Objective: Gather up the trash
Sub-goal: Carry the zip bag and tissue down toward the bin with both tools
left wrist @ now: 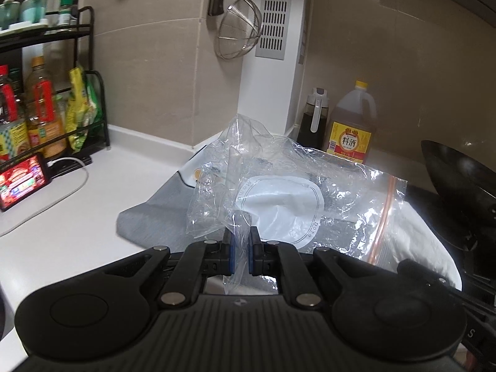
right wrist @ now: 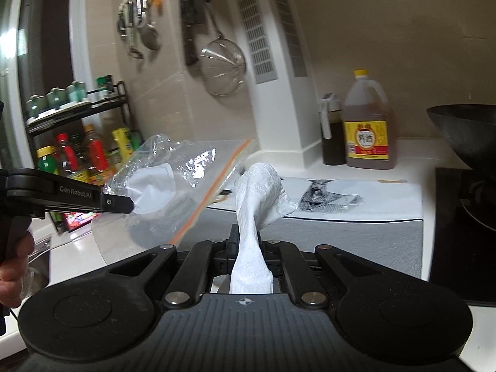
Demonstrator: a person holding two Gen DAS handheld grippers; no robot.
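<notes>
Left gripper (left wrist: 241, 241) is clamped on the clear zip bag (left wrist: 297, 186), held above the grey mat (right wrist: 356, 241). Right gripper (right wrist: 248, 241) pinches the white paper towel (right wrist: 257, 192), which stands upright just right of the bag's orange-striped mouth; judged, the towel goes in leftward.

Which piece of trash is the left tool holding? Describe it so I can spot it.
Look above the grey mat on the counter. The left tool pinches a clear zip bag. Unlike the white tissue, it is see-through, with an orange seal strip.
</notes>
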